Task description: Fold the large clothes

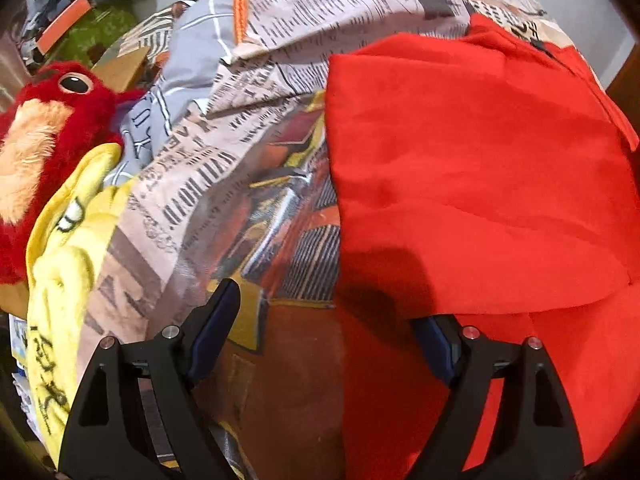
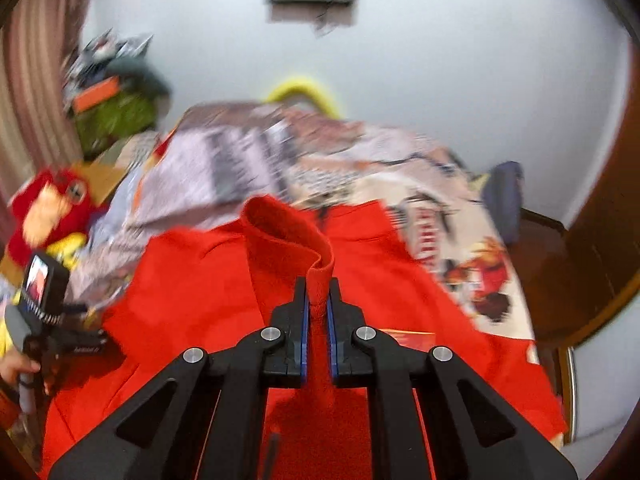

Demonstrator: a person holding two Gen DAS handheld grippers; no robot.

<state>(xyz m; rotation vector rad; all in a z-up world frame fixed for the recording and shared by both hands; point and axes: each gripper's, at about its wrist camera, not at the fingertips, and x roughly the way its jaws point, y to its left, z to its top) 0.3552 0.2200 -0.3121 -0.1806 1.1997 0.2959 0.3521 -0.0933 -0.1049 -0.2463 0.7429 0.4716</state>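
Observation:
A large red garment (image 1: 472, 184) lies spread on a bed with a newspaper-print cover (image 1: 192, 176). My left gripper (image 1: 324, 304) is open at the garment's left edge; its right finger is partly hidden under a red fold. In the right wrist view my right gripper (image 2: 318, 292) is shut on a ribbed cuff or sleeve end of the red garment (image 2: 296, 236) and holds it lifted above the rest of the cloth (image 2: 192, 300). The left gripper also shows in the right wrist view (image 2: 44, 320), held in a hand at the left.
A red plush bird (image 1: 44, 128) and a yellow printed cloth (image 1: 64, 256) lie left of the garment. A green plush (image 2: 116, 112) sits farther back. A white wall (image 2: 440, 60) is behind the bed; a wooden frame (image 2: 592, 240) stands at the right.

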